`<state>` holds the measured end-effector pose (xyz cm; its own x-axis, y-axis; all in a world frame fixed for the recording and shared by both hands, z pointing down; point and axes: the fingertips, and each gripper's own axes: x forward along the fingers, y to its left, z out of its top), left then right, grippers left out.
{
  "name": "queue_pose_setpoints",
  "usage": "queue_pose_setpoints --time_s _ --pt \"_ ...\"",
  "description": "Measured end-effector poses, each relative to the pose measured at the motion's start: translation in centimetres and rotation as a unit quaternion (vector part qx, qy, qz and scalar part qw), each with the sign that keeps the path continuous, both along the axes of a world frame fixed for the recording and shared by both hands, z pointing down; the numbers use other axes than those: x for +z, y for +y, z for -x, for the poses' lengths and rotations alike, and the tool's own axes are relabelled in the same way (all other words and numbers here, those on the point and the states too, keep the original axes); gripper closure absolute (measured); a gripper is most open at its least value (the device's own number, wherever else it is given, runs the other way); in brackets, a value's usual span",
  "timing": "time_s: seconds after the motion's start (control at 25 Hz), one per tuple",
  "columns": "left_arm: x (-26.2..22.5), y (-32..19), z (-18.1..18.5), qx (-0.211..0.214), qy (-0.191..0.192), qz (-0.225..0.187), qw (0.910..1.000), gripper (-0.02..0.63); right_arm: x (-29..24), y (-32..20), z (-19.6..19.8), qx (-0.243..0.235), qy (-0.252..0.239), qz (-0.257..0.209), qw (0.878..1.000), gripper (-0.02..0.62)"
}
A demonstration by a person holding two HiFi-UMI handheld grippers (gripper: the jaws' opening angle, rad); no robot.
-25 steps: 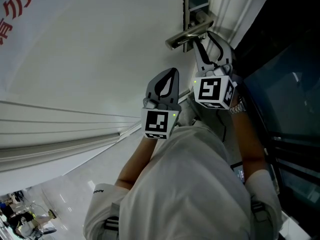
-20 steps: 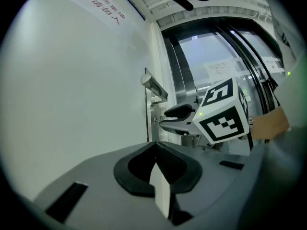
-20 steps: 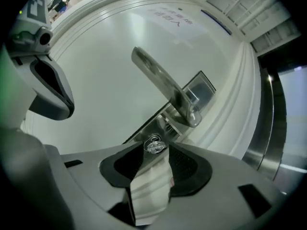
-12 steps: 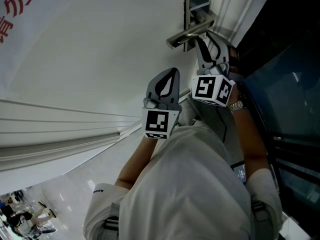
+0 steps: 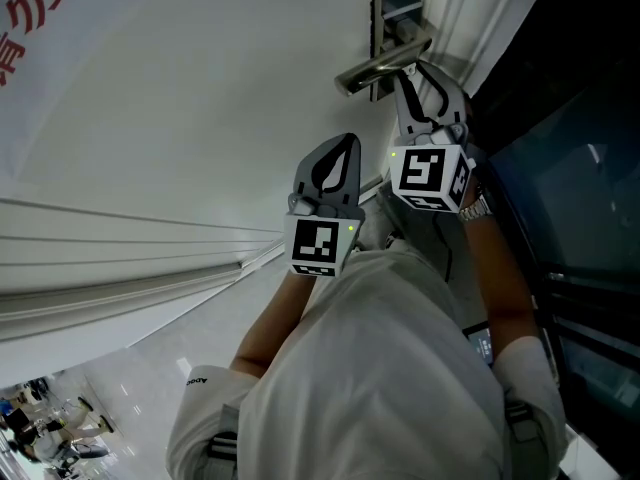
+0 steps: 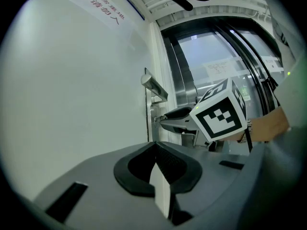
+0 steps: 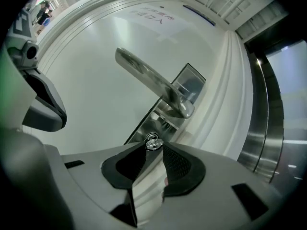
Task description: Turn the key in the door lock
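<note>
A small silver key (image 7: 152, 143) sticks out of the lock in the dark plate (image 7: 192, 87), below the steel lever handle (image 7: 148, 80) (image 5: 385, 65). My right gripper (image 7: 153, 146) (image 5: 420, 76) points at the door with the key head between its fingertips. Its jaws have just been closing, and a gap still shows between the pads, so I read it as open. My left gripper (image 5: 347, 140) (image 6: 156, 145) hangs lower left of it, shut on nothing, a little off the white door (image 5: 200, 88). The left gripper view shows the right gripper (image 6: 163, 121) at the lock.
The white door frame (image 5: 455, 18) runs beside the lock plate. Dark glass panels with metal framing (image 5: 570, 168) (image 7: 259, 128) stand right of it. Red lettering (image 5: 30, 18) marks the door's upper left. The person's sleeve and arms fill the bottom of the head view.
The right gripper's marker cube has rocked slightly at the lock and come back. The left gripper and the handle have not moved.
</note>
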<state>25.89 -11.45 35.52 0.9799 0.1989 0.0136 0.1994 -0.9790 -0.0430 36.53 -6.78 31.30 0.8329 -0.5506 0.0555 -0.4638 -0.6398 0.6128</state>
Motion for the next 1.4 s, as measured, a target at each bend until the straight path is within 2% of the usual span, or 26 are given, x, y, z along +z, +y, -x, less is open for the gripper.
queue_pose_setpoints --time_s 0.2,0.32,0.4,0.44,0.96,1.24,1.32,1.4 --pt "0.2 -0.1 -0.1 0.000 -0.002 0.001 1.0000 0.597 0.0 0.0 0.0 -0.012 -0.048 -0.058 0.997 0.486" --pt "0.2 -0.2 -0.1 0.000 -0.002 0.002 1.0000 0.597 0.3 0.0 -0.2 -0.024 -0.095 -0.102 0.990 0.498" --pt "0.2 -0.2 -0.2 -0.001 -0.002 0.002 1.0000 0.597 0.8 0.2 -0.6 -0.030 -0.140 -0.139 0.980 0.581" --pt "0.2 -0.2 -0.2 -0.001 -0.002 0.002 1.0000 0.597 0.9 0.3 -0.7 -0.033 -0.154 -0.154 0.976 0.581" --pt "0.3 -0.9 -0.6 -0.005 -0.002 0.005 1.0000 0.597 -0.5 0.0 -0.3 -0.033 -0.130 -0.156 0.979 0.580" --pt "0.2 -0.7 -0.5 -0.004 0.001 0.003 1.0000 0.597 -0.7 0.0 -0.5 -0.035 -0.144 -0.164 0.975 0.580" --pt "0.2 -0.5 -0.4 -0.005 0.001 0.001 1.0000 0.597 -0.6 0.1 -0.5 -0.045 -0.169 -0.189 0.966 0.581" --pt "0.2 -0.4 -0.2 -0.009 0.002 0.000 1.0000 0.597 -0.5 0.3 -0.6 -0.060 -0.219 -0.241 0.944 0.581"
